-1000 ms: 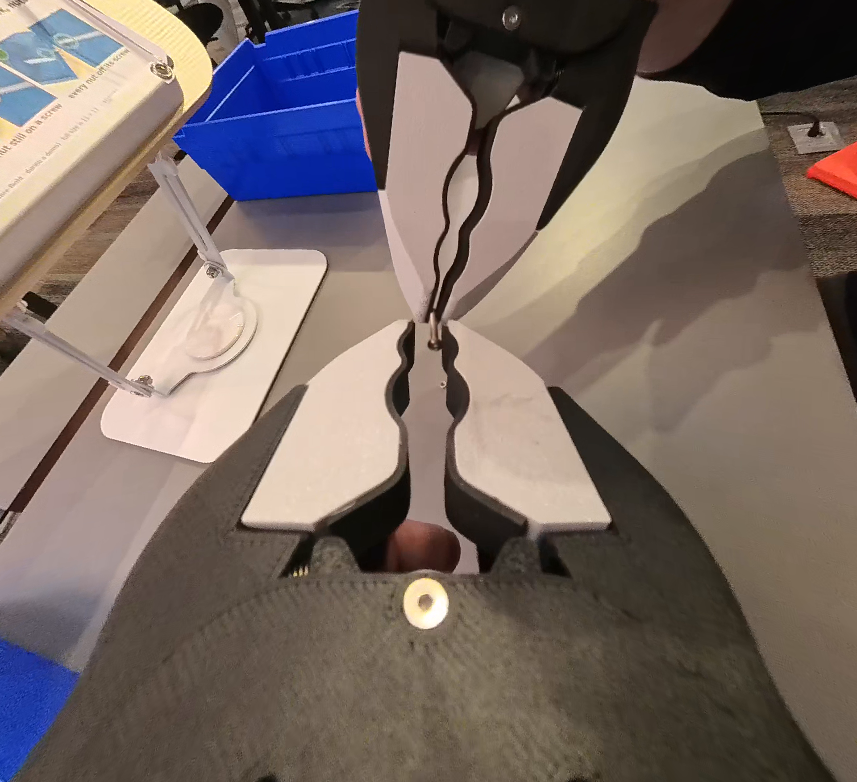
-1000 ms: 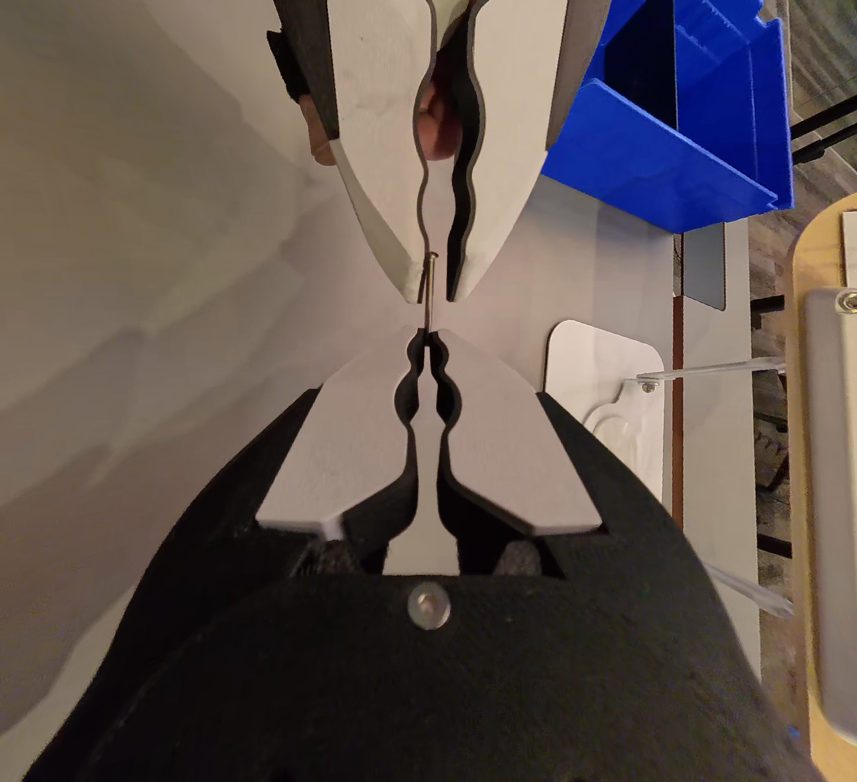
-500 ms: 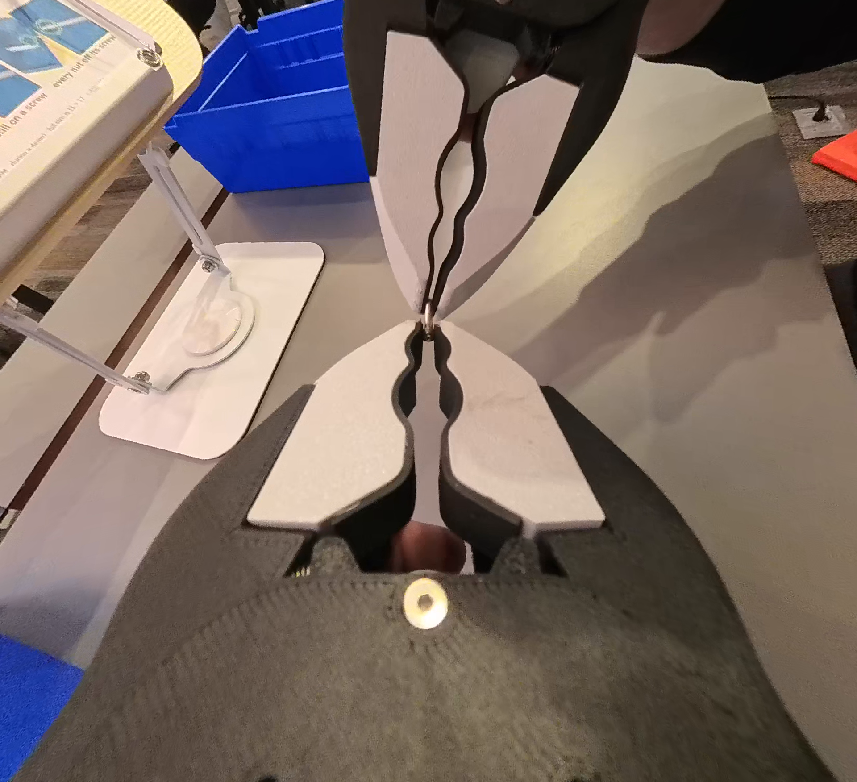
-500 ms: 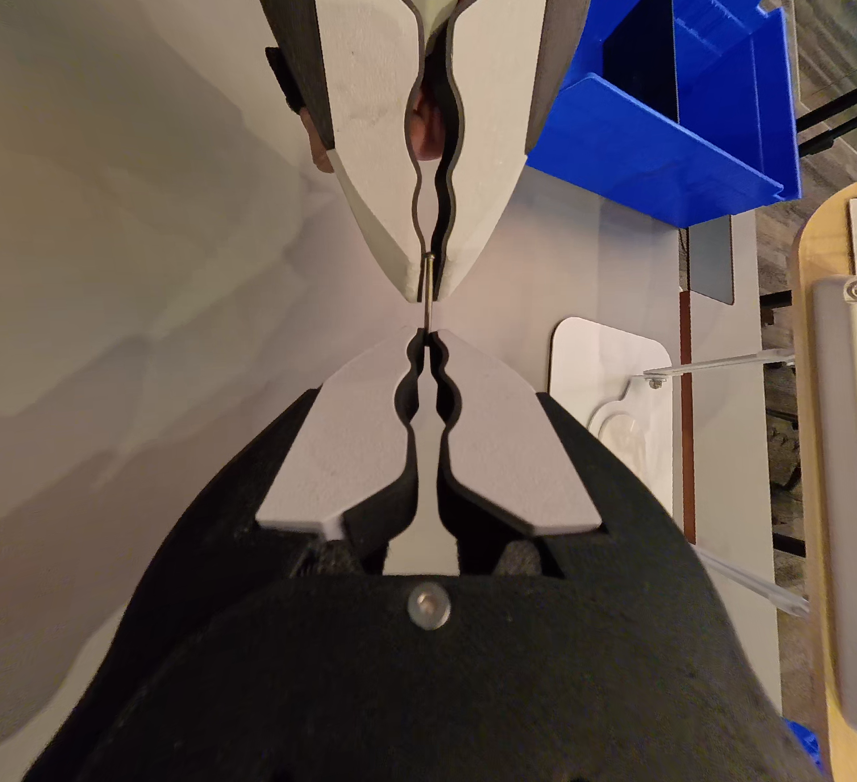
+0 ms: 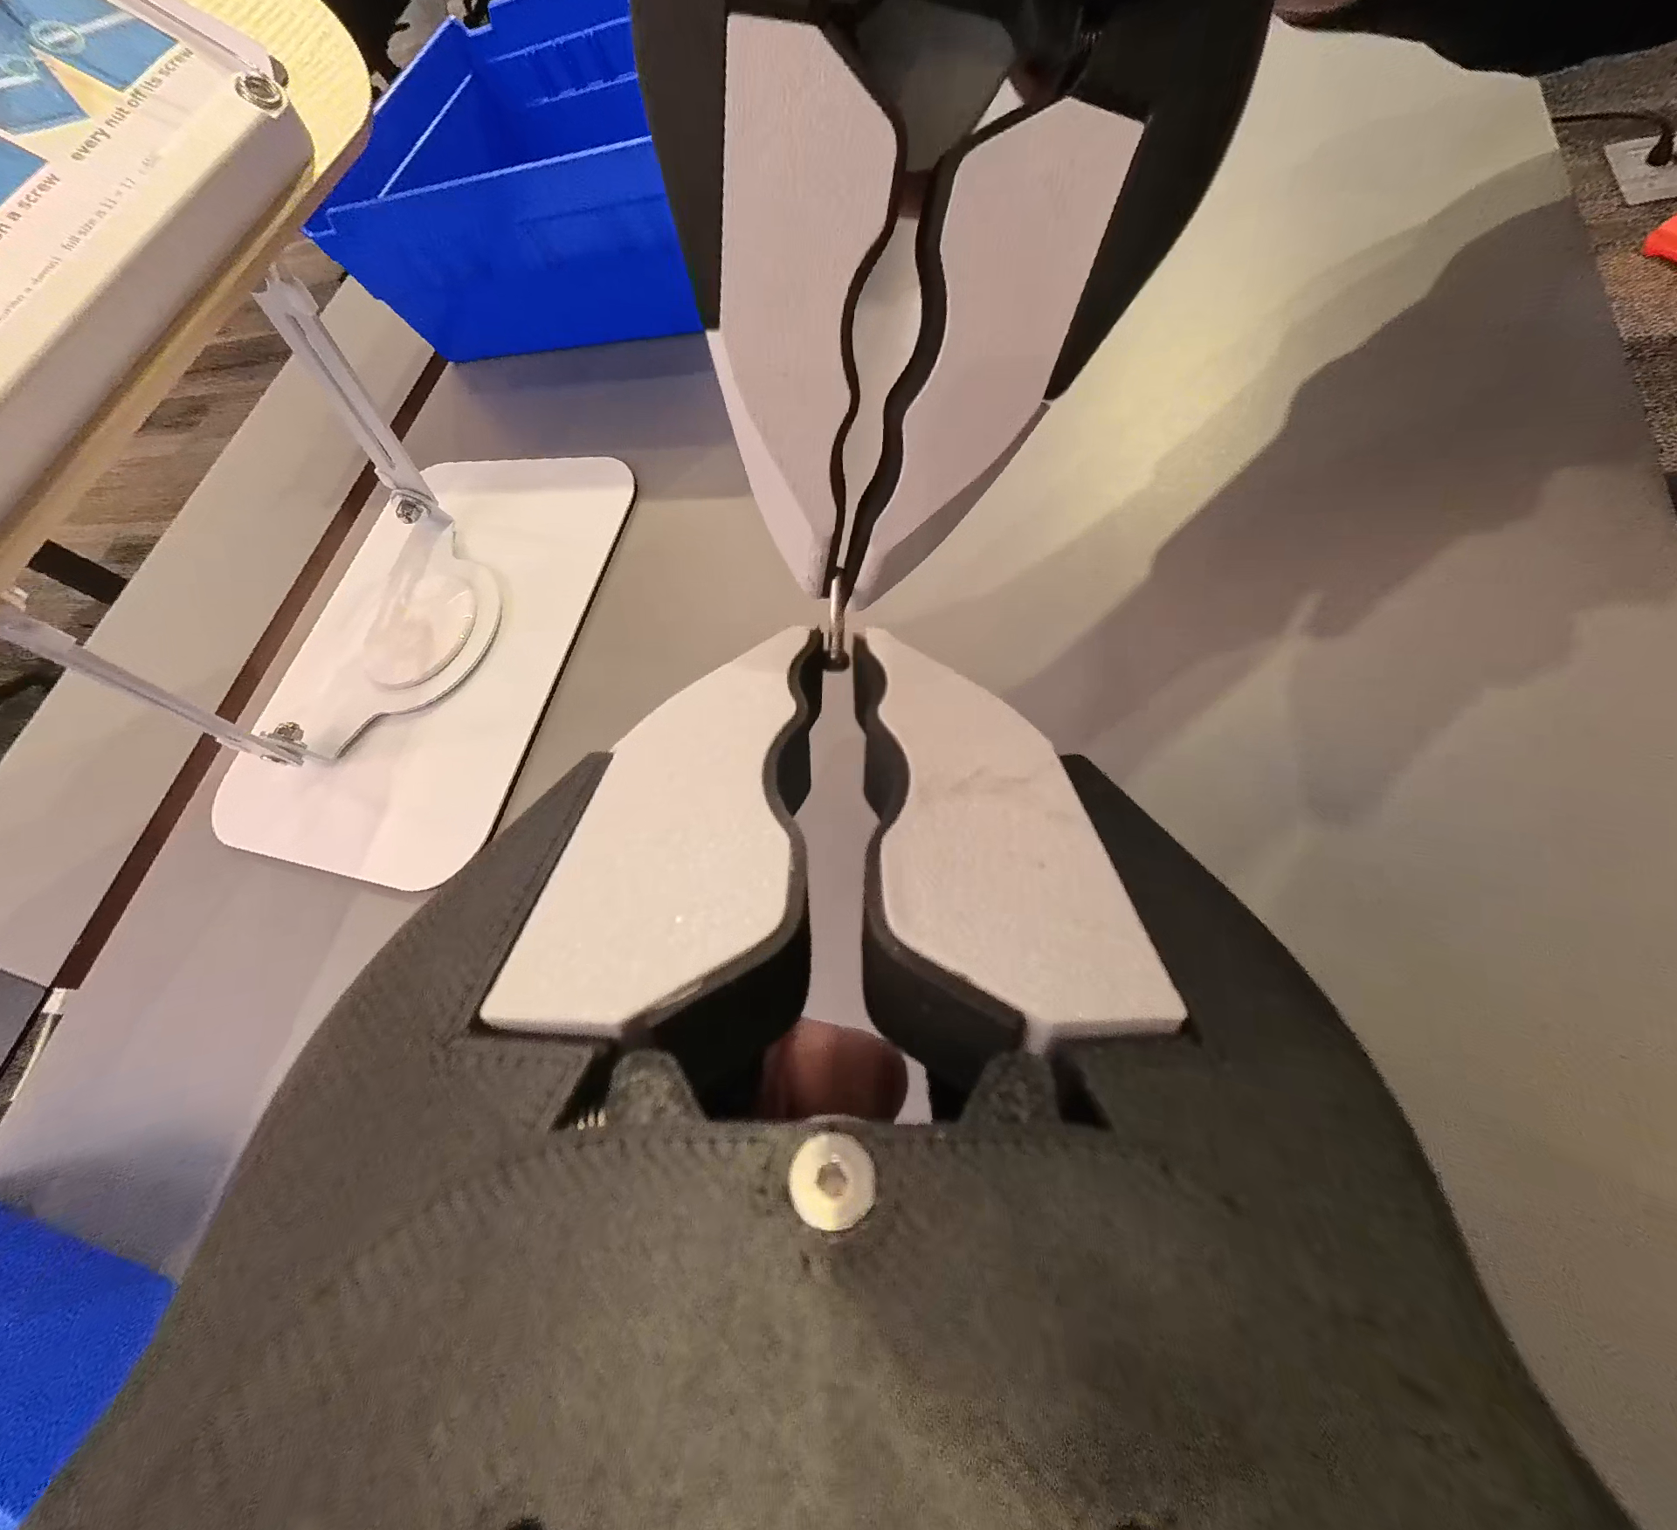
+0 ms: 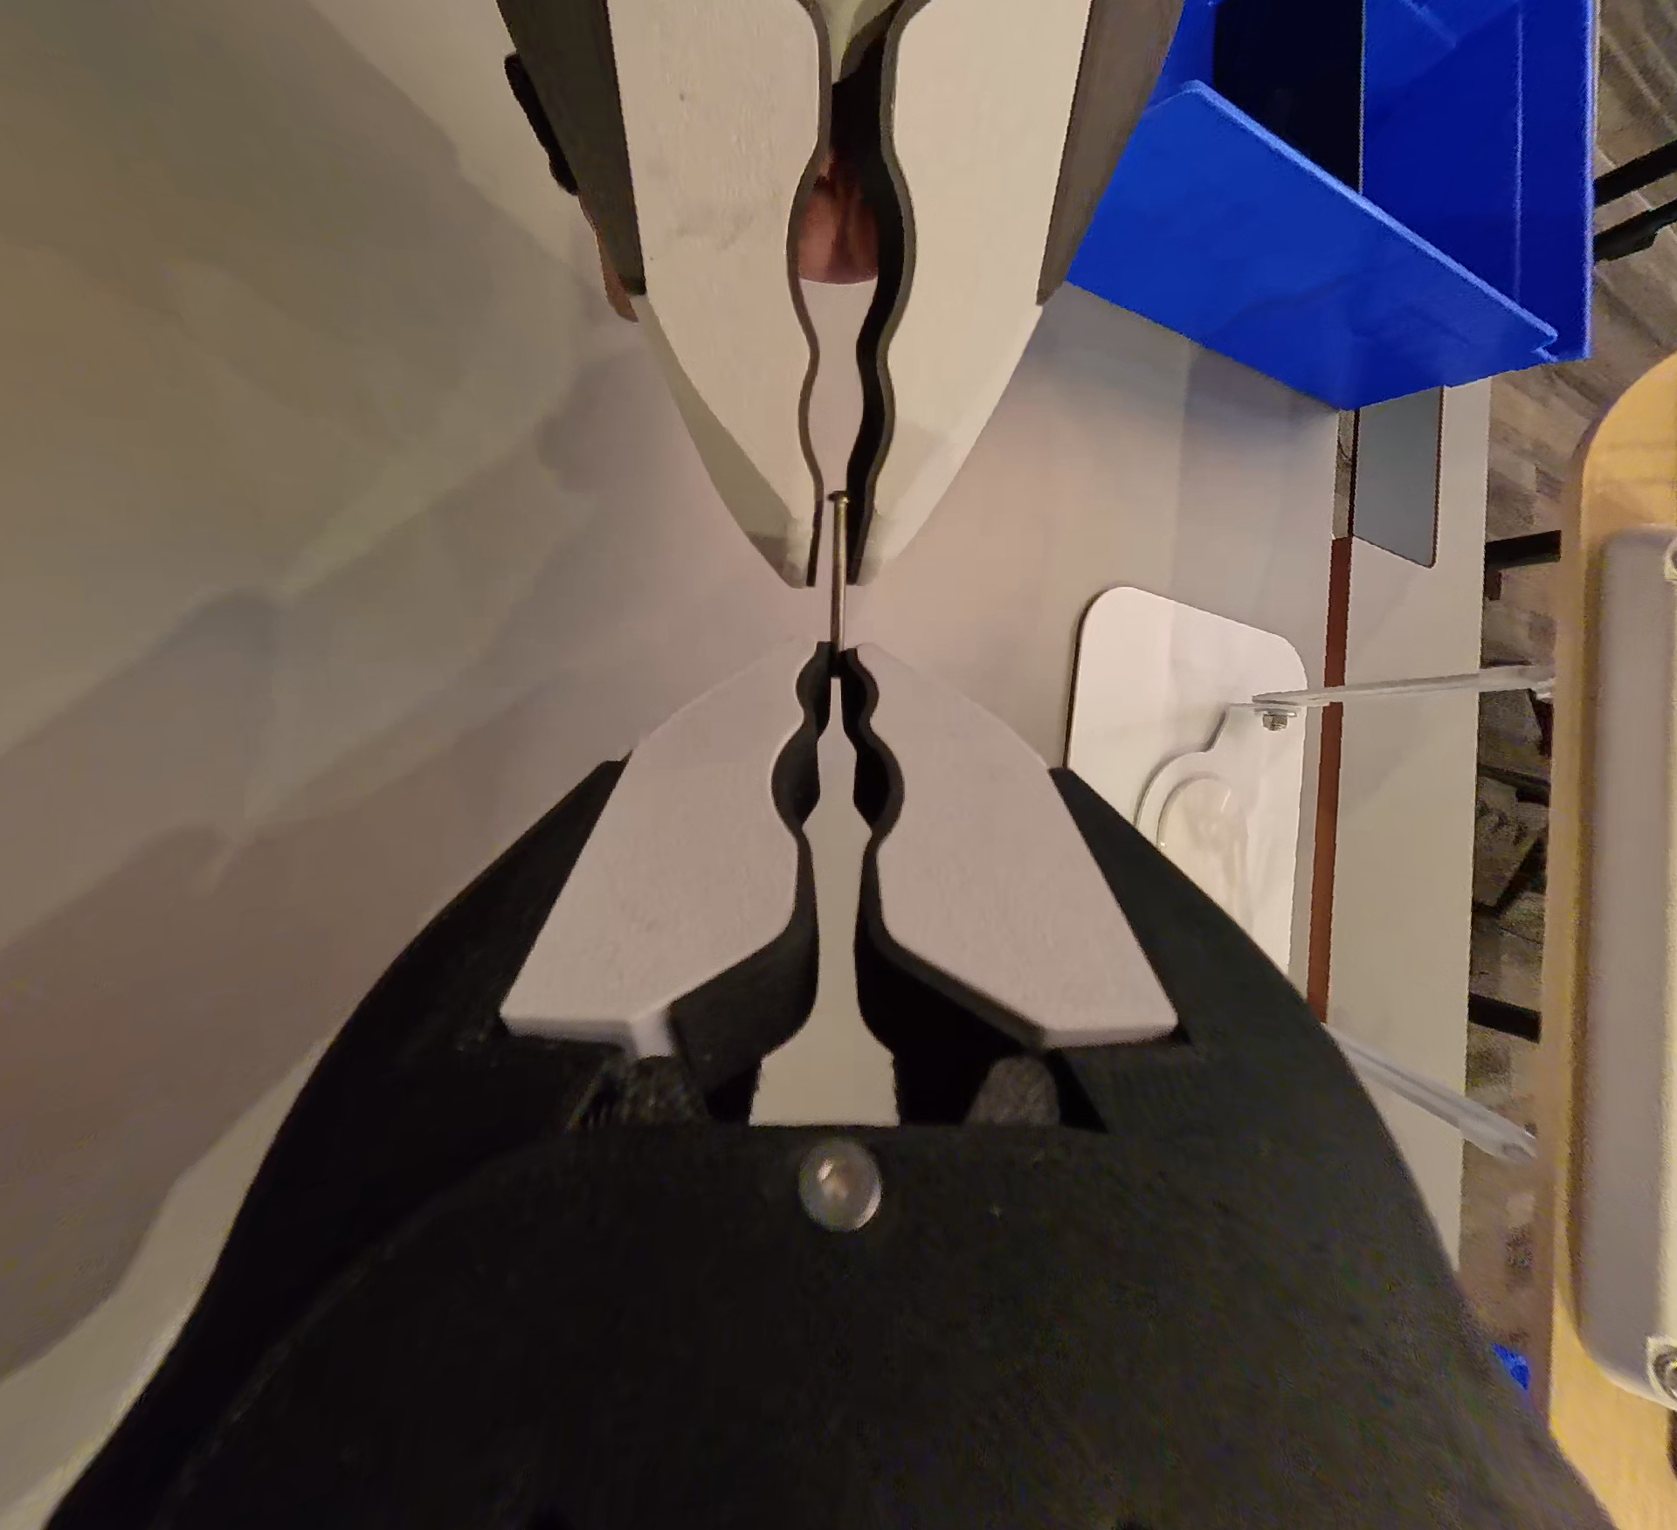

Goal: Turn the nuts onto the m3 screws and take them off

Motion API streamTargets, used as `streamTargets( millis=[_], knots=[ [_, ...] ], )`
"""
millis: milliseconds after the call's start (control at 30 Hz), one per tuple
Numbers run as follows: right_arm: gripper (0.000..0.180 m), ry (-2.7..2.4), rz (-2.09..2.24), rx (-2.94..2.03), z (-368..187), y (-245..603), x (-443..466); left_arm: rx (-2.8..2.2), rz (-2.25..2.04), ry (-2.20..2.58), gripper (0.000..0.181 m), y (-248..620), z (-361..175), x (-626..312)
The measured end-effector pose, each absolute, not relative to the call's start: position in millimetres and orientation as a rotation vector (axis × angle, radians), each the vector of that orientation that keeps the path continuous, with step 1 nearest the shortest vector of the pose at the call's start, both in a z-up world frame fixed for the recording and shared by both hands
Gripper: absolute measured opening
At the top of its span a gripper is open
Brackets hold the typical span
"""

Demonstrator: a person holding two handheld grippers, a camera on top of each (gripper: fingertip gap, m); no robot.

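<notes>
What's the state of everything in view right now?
left gripper: jaws narrowly apart around the screw's head end; grip unclear.
right gripper: jaws shut on the nut.
screw: in the air, spanning between the two grippers.
nut: pinched edge-on at the right tips, at the screw's far end; how far threaded cannot be told.
blue bin: upright on the table, open-topped, contents not visible.

Right claw [image 6: 835, 650] tips pinched on lower end of thin screw [image 6: 839, 570]. Screw runs straight up into left claw [image 6: 833, 575] opposite, whose tips stand slightly apart around its head. Both above pale surface [image 6: 272, 307]. Blue bin [image 6: 1343, 216] upper right; white stand base [image 6: 1180, 715] beside.
</notes>
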State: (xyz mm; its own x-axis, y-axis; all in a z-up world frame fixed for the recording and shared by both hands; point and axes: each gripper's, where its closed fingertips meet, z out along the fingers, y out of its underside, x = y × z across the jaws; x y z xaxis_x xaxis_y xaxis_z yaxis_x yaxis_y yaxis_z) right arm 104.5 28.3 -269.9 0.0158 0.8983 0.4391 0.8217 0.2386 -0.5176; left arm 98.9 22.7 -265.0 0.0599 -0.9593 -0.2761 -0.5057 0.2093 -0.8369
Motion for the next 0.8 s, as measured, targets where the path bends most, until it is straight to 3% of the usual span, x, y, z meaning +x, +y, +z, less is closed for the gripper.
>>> streamTargets(
  millis=[33, 367, 500, 800],
  knots=[
    [0.002, -1.806, 0.123, -1.586, -270.2, 28.7, 105.0, -1.423, -0.624, 1.577, 0.006, 23.0, -265.5, 98.9],
    [0.002, -1.843, 0.053, -1.604, -273.4, 28.3, 107.2, -1.413, -0.595, 1.590, 0.004, 22.8, -268.3, 100.0],
    [0.002, -1.853, 0.029, -1.607, -274.2, 27.9, 108.0, -1.413, -0.596, 1.588, 0.011, 22.5, -267.4, 100.7],
    [0.002, -1.873, -0.004, -1.617, -276.3, 27.5, 109.7, -1.399, -0.570, 1.607, 0.004, 21.1, -268.6, 101.6]
  ],
)
